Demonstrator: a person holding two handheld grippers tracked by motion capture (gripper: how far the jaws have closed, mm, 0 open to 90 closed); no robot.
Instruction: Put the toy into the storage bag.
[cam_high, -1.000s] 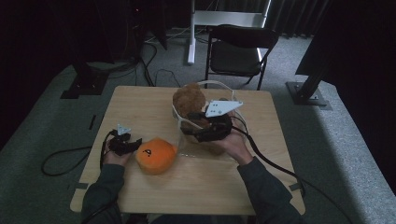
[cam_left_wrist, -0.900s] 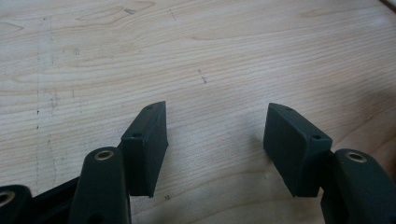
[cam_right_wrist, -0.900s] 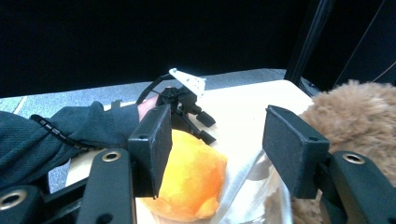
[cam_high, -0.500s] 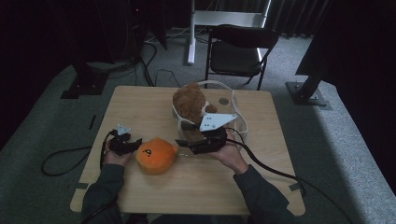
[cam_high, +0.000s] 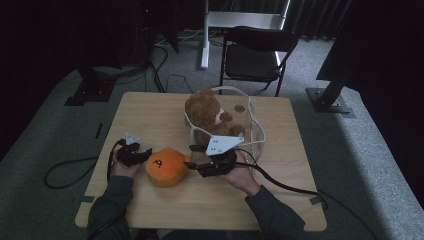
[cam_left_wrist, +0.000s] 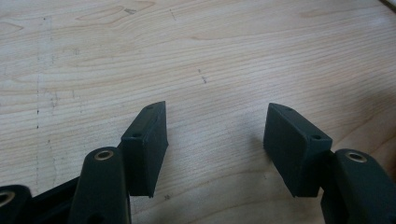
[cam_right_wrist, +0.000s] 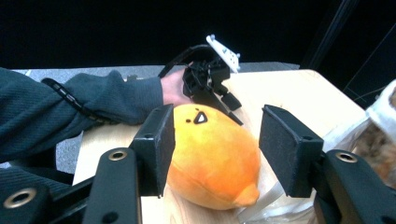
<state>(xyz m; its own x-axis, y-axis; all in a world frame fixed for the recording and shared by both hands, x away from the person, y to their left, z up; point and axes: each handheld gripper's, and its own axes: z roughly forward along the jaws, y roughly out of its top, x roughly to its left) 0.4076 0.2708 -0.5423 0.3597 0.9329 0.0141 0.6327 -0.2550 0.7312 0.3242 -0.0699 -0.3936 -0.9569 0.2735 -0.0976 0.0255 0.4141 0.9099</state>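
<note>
Orange plush toy (cam_high: 166, 166), lemon-shaped with a small stitched face, lying on the wooden table (cam_high: 150, 115) near its front edge; all positions below are given relative to this toy. Right gripper (cam_high: 192, 156), held level just to the toy's right, has its jaws part-open and has just been narrowing them; in the right gripper view the toy (cam_right_wrist: 212, 156) lies between the two pads, the left-hand pad (cam_right_wrist: 161, 149) at or very near its flank and the other pad standing clear, so no grip is made yet. Left gripper (cam_high: 146, 152), just to the toy's left, rests low with its jaws wide and holding nothing; the left gripper view shows bare tabletop (cam_left_wrist: 196, 60) between its fingertips (cam_left_wrist: 212, 140). Behind the toy and to its right stands a clear plastic bag (cam_high: 252, 132) with white handles, a brown teddy bear (cam_high: 207, 116) sitting in it. Farther back, beyond the table, stands a black folding chair (cam_high: 255, 52).

Step in hand, as judged: approach to grasp the toy with the right gripper. The next move calls for closing both pads squarely across the soft body, centred enough that it does not squeeze out sideways, before any lift toward the bag.
</note>
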